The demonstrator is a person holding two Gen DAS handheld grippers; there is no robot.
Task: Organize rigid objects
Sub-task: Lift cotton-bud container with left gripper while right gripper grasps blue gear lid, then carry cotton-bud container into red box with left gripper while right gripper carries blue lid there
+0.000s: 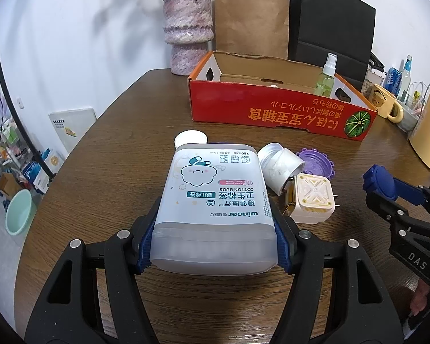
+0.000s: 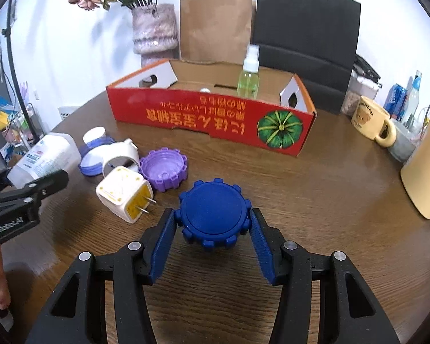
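Observation:
A frosted cotton-buds box (image 1: 215, 195) is held just above the brown table (image 1: 123, 157), with my left gripper (image 1: 215, 223) shut on its two sides. My right gripper (image 2: 213, 220) is shut on a dark blue toothed cap (image 2: 212, 209), its pads against the cap's rim, a little above the wood. On the table between the two lie a purple toothed cap (image 2: 164, 169), a white plug adapter (image 2: 123, 195) and a white jar (image 1: 281, 166) on its side. Behind them stands a red cardboard box (image 2: 209, 117), open at the top, with a green spray bottle (image 2: 248, 77) upright inside.
A vase (image 1: 186, 28) with dried flowers, a brown paper bag (image 1: 249, 20) and a black bag (image 1: 332, 23) stand behind the box. A yellow mug (image 2: 369, 120), cans and a tall yellow container (image 2: 424, 172) crowd the right edge. A white lid (image 1: 190, 137) lies beyond the cotton-buds box.

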